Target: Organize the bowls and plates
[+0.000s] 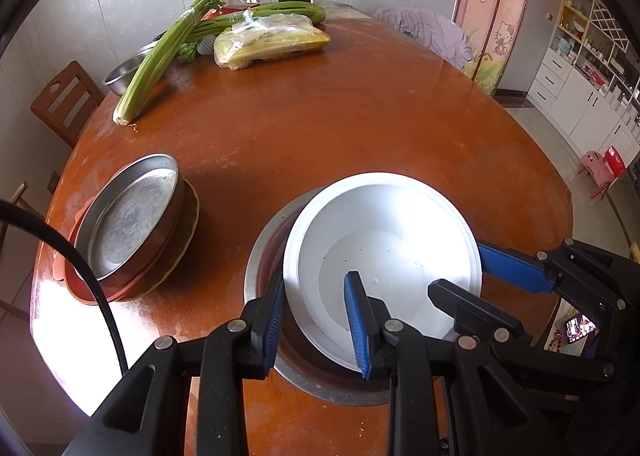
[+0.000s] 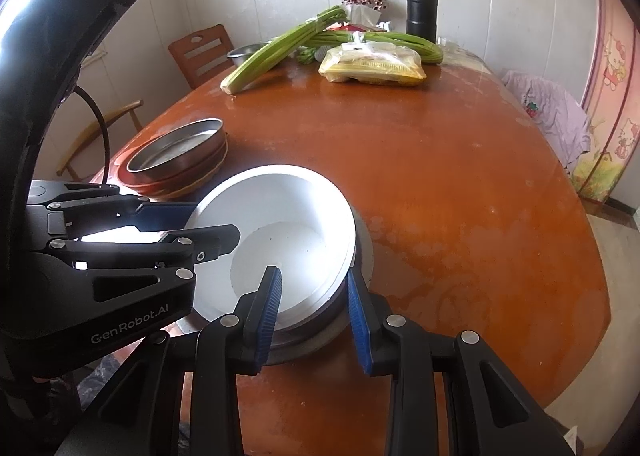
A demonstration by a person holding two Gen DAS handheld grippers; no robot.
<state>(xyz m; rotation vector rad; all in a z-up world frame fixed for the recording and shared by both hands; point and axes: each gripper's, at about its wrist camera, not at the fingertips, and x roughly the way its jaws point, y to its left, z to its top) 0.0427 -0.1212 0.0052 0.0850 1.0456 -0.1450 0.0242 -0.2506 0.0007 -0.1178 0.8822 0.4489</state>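
A white bowl (image 1: 384,252) sits tilted in a steel bowl (image 1: 256,276), beside stacked plates (image 1: 128,228).

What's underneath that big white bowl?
The white bowl sits tilted inside a wider metal basin, whose grey rim shows around it. A reddish strip peeks between them; whether that is another dish is hidden by the bowl.

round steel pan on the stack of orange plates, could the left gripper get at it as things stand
Probably not yet: the left gripper is shut on the white bowl's rim. The round steel pan sits uncovered, with bare brown wooden table between.
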